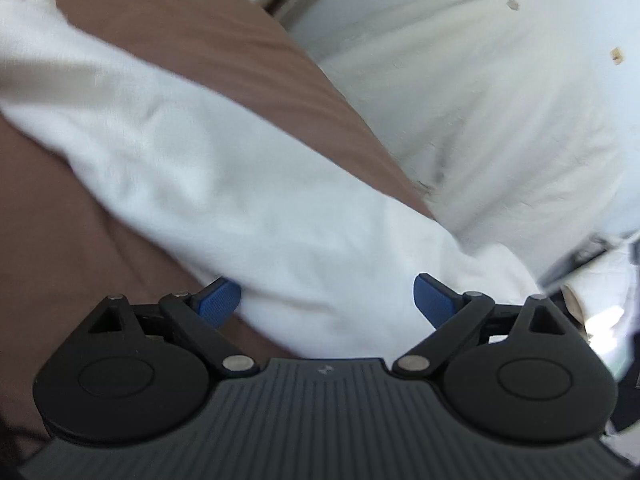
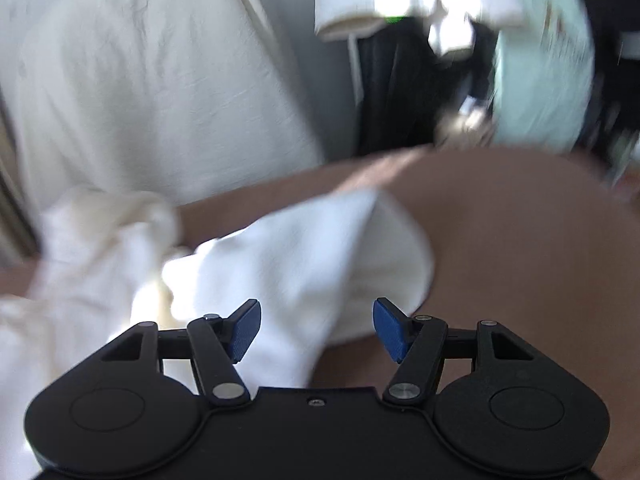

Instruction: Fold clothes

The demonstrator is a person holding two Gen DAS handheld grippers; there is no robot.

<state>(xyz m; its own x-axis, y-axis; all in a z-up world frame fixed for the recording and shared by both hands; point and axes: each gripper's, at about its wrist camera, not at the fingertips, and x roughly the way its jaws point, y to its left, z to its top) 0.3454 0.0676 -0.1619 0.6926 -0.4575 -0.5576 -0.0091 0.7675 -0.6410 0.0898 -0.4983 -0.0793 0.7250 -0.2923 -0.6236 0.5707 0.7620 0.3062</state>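
Observation:
A white garment (image 1: 208, 168) lies across a brown surface (image 1: 68, 248), running from the upper left down between my left gripper's fingers. My left gripper (image 1: 327, 298) is open, blue pads wide apart, with the cloth's near end lying between them. In the right wrist view the same white garment (image 2: 304, 248) lies bunched on the brown surface (image 2: 520, 264). My right gripper (image 2: 317, 326) is open, with a cloth edge lying between its pads. Both views are motion-blurred.
A cream sheet or curtain (image 1: 480, 112) hangs beyond the brown surface's far edge; it also fills the upper left of the right wrist view (image 2: 140, 80). More crumpled cream cloth (image 2: 92, 240) lies at the left. Dark furniture and pale green fabric (image 2: 540, 72) stand at the upper right.

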